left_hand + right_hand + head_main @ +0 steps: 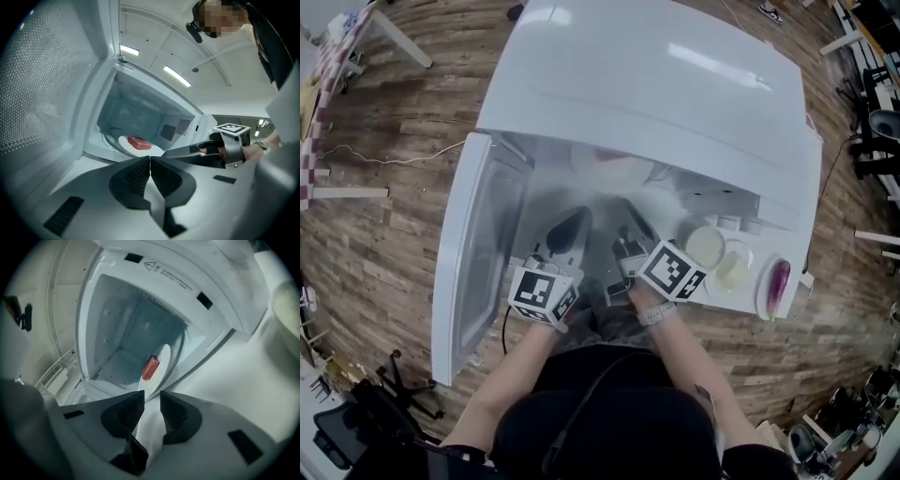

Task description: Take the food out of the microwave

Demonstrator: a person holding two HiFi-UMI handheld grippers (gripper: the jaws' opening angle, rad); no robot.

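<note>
A white microwave (pixel 675 84) stands with its door (pixel 473 272) swung open to the left. Inside, a red piece of food (pixel 139 142) lies on a white plate (pixel 126 144). My right gripper (pixel 151 399) reaches into the opening, rolled onto its side, and is shut on the near rim of the plate (pixel 161 359), with the food (pixel 150 367) just beyond its tips. The left gripper view shows the right gripper (pixel 168 152) at the plate's edge. My left gripper (pixel 150 161) hovers in front of the opening, shut and holding nothing. From the head view, both grippers (pixel 567 230) (pixel 628 246) point into the cavity.
The open door's mesh window (pixel 42 84) stands close on the left of my left gripper. Right of the opening is the control panel with two round dials (pixel 705 246) (pixel 731 270) and a purple-tinted part (pixel 778 281). A wooden floor (pixel 394 216) surrounds the microwave.
</note>
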